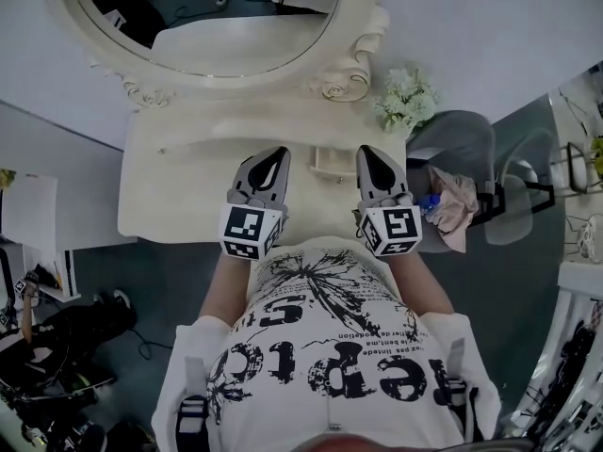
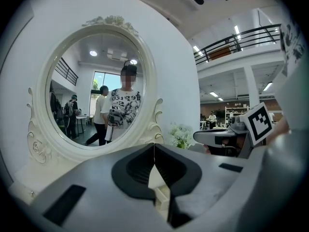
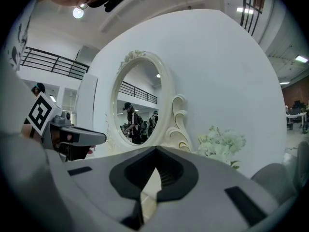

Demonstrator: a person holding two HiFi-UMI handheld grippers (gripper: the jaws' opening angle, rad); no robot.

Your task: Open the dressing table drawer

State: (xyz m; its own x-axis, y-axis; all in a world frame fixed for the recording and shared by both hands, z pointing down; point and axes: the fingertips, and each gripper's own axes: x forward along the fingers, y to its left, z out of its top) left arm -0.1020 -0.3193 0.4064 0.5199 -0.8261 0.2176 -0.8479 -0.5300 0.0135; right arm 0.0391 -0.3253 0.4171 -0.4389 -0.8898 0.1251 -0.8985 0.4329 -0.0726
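Both units were held side by side over the front half of the cream dressing table [image 1: 179,191]: L gripper [image 1: 279,153] and R gripper [image 1: 369,151], each w/ its 2 jaws pressed together on nothing. The small drawer [image 1: 329,164] sat in the table's rear tier below the oval mirror [image 1: 236,36], between the 2 tips and just ahead of them, touched by neither. Whether it was fully shut could not be told.

Tabletop [image 1: 188,196] bare left & mid; flowers [image 1: 405,100] block rt rear, grey chair [image 1: 462,139] crowds rt side
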